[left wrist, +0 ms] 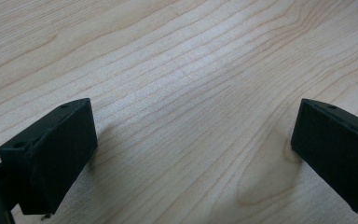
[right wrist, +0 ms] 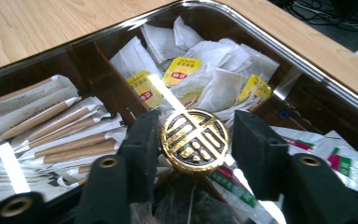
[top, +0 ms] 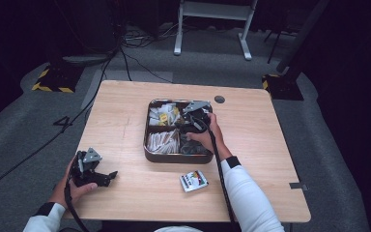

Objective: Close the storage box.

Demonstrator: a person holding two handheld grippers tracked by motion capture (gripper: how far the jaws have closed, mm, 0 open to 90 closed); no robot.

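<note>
A dark metal tray (top: 146, 153) with four compartments sits at the middle of the wooden table. A round gold knob (right wrist: 195, 140) stands where its dividers cross. My right gripper (right wrist: 196, 135) reaches into the tray (right wrist: 279, 51) from the near right, and its jaws are closed in against the knob on both sides. In the high view the right gripper (top: 192, 126) hangs over the tray's centre. My left gripper (top: 107, 178) rests on the table at the near left. In its own view the left gripper (left wrist: 193, 140) is open wide over bare wood.
Tea bags with yellow tags (right wrist: 182, 70) fill the far left compartment, brown paper sticks (right wrist: 65, 135) the near left one, and green and red sachets (right wrist: 345, 163) the right side. A small colourful packet (top: 193, 180) lies on the table in front of the tray.
</note>
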